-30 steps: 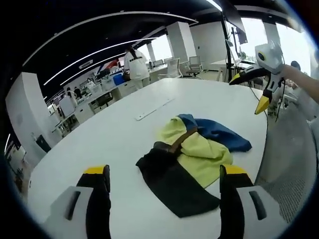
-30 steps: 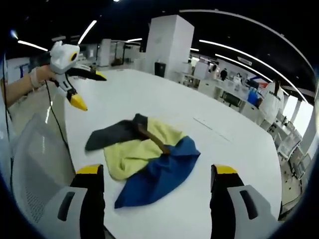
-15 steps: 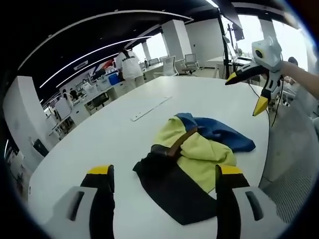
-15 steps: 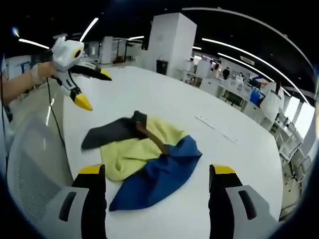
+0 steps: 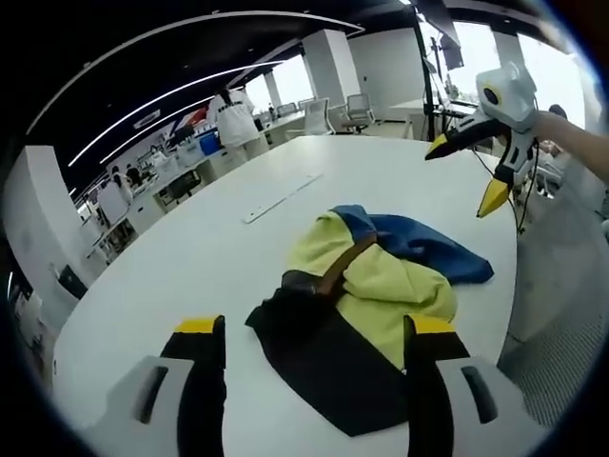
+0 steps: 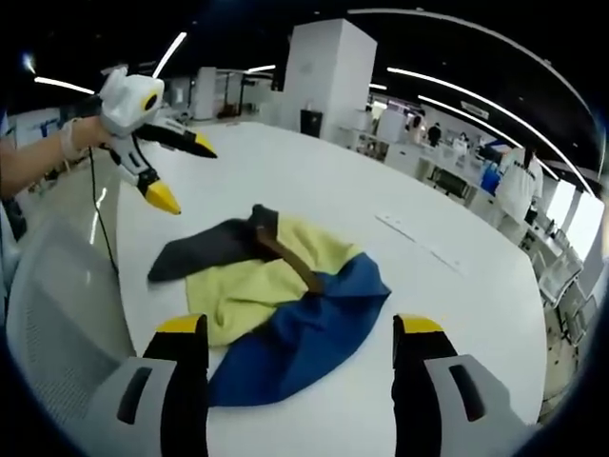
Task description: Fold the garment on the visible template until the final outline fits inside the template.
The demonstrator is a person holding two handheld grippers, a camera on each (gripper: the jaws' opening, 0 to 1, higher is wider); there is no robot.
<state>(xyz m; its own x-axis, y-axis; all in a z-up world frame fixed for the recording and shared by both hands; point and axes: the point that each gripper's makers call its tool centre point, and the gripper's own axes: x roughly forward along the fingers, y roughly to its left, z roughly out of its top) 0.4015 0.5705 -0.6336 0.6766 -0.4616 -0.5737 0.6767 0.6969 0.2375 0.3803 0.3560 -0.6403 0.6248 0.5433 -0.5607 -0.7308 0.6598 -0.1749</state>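
A crumpled garment [image 5: 366, 295] of black, yellow and blue panels with a brown strap lies on the white table [image 5: 190, 257]. In the left gripper view its black part is nearest, between my left gripper's [image 5: 314, 328] open jaws. The right gripper [image 5: 466, 169] hangs open in the air beyond the blue end, held by a hand. In the right gripper view the garment [image 6: 276, 295] lies with its blue part nearest, and my right gripper [image 6: 300, 328] stands open above it. The left gripper [image 6: 181, 171] hovers open at the upper left, past the black end.
A thin white strip [image 5: 281, 197] lies on the table beyond the garment. The table's curved edge [image 6: 124, 286] runs close by the garment, with grey mesh chair backs [image 6: 57, 314] beside it. Desks, chairs and people [image 5: 233, 119] fill the office behind.
Both views have drawn slightly closer to the garment. The garment itself lies as before, and both grippers stay open in the air.
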